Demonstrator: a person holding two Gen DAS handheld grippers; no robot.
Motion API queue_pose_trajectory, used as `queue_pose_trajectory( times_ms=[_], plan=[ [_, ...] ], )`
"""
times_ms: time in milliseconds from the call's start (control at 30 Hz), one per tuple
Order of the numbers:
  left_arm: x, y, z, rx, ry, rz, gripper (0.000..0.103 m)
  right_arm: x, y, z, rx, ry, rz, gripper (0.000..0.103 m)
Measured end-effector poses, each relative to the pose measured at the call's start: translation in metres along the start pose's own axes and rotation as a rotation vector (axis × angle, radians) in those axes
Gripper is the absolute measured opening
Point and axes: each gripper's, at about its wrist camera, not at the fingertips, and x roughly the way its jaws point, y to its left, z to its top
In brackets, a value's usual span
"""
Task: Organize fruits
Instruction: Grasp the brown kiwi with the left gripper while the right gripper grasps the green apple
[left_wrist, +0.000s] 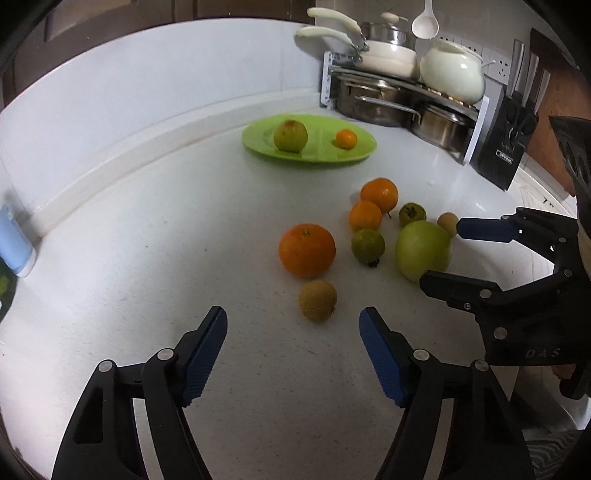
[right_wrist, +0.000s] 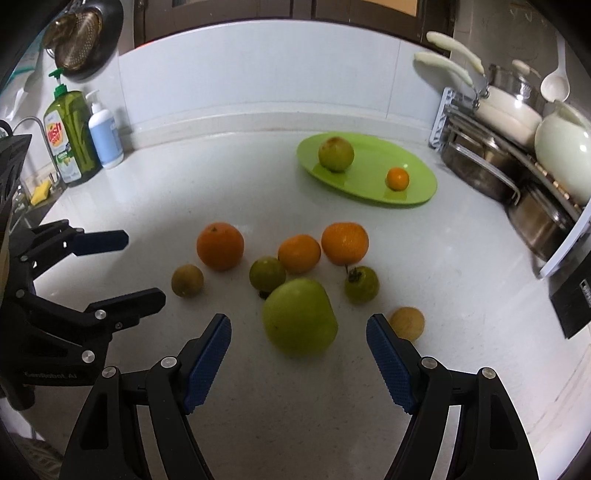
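hovering over the worktop (left_wrist: 184, 221), both unclenched and empty: left hand-held gripper (left_wrist: 293, 323) near a brown fruit (left_wrist: 317, 300) at 12 o'clock, right hand-held gripper (right_wrist: 299, 332) flanking, not touching, a green apple (right_wrist: 300, 317).

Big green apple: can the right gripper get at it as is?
Probably yes. The right gripper is open with the big green apple directly ahead between its fingers; nothing blocks it.

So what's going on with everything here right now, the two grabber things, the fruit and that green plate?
left gripper: open, nothing between its jaws, brown fruit just ahead.
right gripper: open, big green apple between its jaws, not gripped.
green plate: flat on the counter, holding two fruits.
greenish fruit: on the plate.
small orange: on the plate.
big green apple: loose on the counter.
brown fruit: loose on the counter.
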Motion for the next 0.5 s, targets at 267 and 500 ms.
queue_pose_trajectory(
  times_ms=[267, 500],
  plan=[
    [0.016, 0.000, 0.003, -0.016, 0.021, -0.047, 0.056, 0.013, -0.003, 0.000, 0.018, 0.019, 0.015, 0.069],
    [0.026, -0.004, 0.006, -0.022, 0.035, -0.064, 0.043, 0.021, -0.005, 0.003, 0.032, 0.030, 0.030, 0.064]
  ],
)
